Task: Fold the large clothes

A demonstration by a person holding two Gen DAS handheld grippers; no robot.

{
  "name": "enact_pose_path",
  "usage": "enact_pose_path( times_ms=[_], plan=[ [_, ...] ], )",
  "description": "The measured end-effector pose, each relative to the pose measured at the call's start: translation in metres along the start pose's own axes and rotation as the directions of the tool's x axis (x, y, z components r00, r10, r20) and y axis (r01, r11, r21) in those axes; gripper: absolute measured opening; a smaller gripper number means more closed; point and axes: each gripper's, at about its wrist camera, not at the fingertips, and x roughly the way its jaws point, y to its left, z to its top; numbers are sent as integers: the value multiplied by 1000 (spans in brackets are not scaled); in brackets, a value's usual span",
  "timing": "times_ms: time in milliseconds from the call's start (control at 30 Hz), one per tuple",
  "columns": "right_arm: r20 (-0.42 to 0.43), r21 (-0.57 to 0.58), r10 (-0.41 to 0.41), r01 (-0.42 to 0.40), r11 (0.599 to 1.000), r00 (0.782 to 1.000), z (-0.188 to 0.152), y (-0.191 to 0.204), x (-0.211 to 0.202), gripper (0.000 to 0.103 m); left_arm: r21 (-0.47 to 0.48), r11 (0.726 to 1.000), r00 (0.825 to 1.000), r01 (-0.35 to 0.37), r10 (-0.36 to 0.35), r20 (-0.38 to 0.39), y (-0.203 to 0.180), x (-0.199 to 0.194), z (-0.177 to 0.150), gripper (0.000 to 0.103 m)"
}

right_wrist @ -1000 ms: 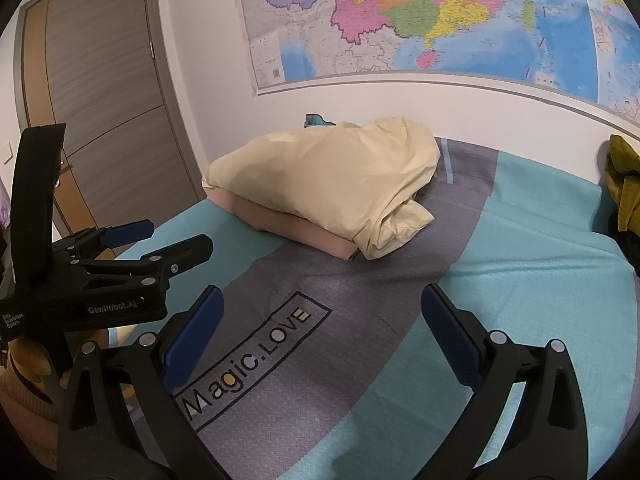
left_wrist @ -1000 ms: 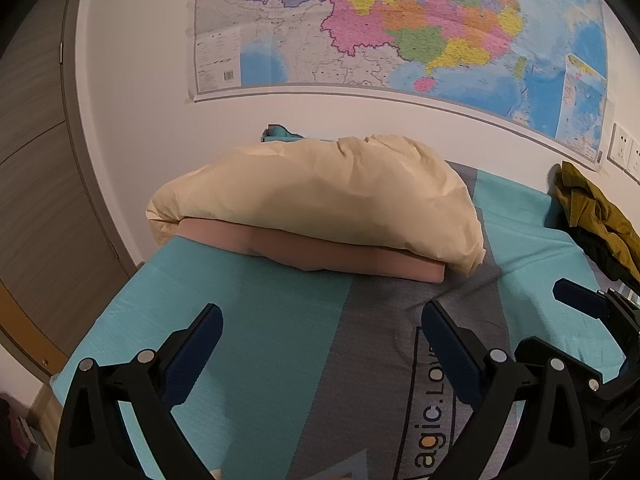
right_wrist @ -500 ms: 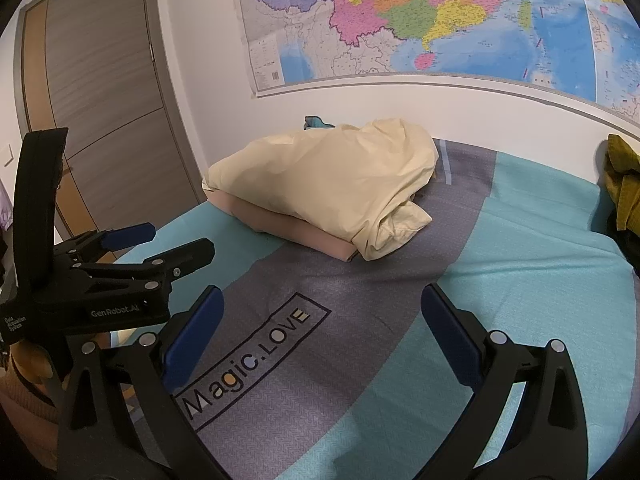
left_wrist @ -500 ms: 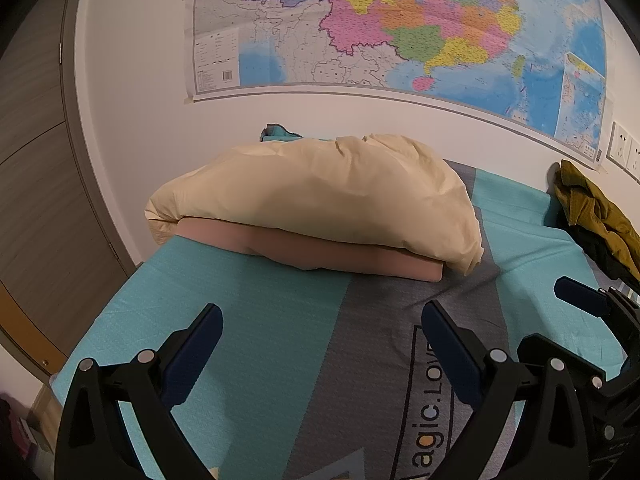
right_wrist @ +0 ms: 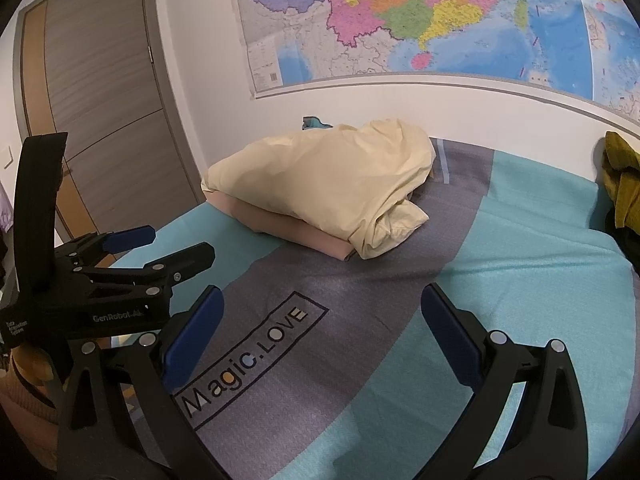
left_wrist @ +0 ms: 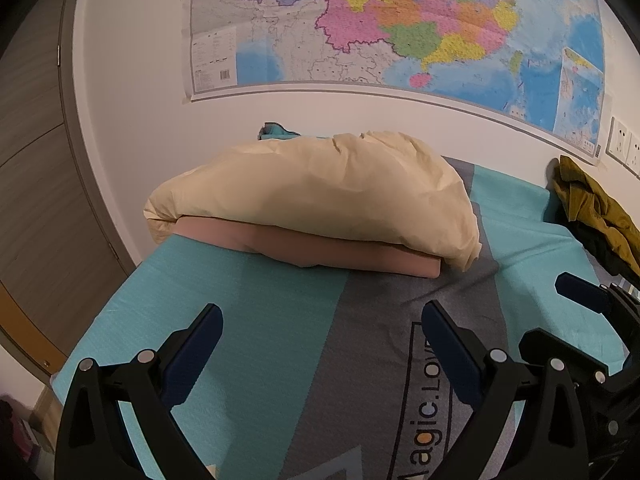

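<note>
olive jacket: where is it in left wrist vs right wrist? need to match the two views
Left wrist: olive jacket at the right edge, mid-height, heaped on the bed by the wall below the sockets.
Right wrist: olive jacket at the far right edge, cut off by the frame, upper-middle.
Shared landmark: the cream bundle on the pink folded piece, left of the jacket in both views.

Left hand-held gripper (left_wrist: 320, 344) and right hand-held gripper (right_wrist: 322, 332) side by side, jaws spread wide, empty.
</note>
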Motion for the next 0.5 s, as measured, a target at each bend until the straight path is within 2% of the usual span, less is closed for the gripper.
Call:
enact_pose_path(
  times_ms=[233,500],
  plan=[
    [1,4,1,-1,1000,1000,0,-1,-2,97,-1,1000,1000,20,-20,-15,-1,2,1,96],
    [4,13,4,-4,1000,1000,-2,-4,-7,97,38,999,1000,23,-24,19,-10,-3,-3,96]
  ],
)
